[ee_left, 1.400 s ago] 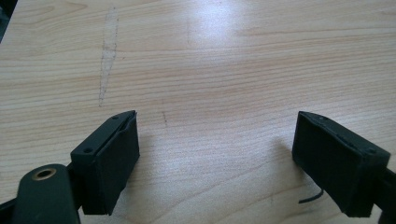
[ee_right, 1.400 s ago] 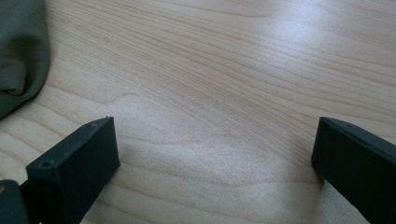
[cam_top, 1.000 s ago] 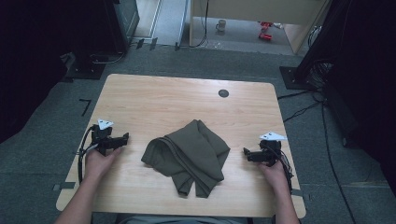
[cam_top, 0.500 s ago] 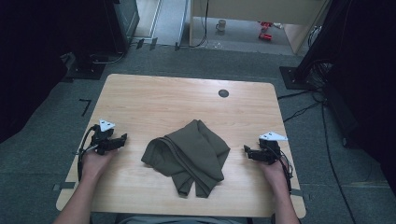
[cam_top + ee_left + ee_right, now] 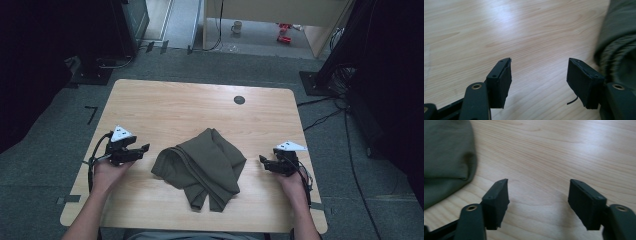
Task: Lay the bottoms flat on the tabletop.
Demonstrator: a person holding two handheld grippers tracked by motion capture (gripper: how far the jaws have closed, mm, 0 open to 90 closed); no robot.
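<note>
A crumpled olive-green cloth [image 5: 202, 165] lies in the middle of the wooden table [image 5: 170, 107]. My left gripper [image 5: 142, 149] rests on the table just left of the cloth, jaws open and pointing toward it, nothing between them. In the left gripper view [image 5: 539, 77] the cloth's folded edge [image 5: 617, 47] lies past the right jaw. My right gripper [image 5: 262, 161] sits to the cloth's right, open and empty. In the right gripper view [image 5: 537, 198] the cloth [image 5: 446, 155] lies at the upper left, apart from the jaws.
A small dark round disc [image 5: 239, 99] is set in the table near its far edge. Cables trail over the grey floor at the right [image 5: 345, 125]. A person's forearms come in from the table's near edge.
The left gripper has drifted slightly down and toward the cloth; the right gripper has barely shifted. The cloth lies as before.
</note>
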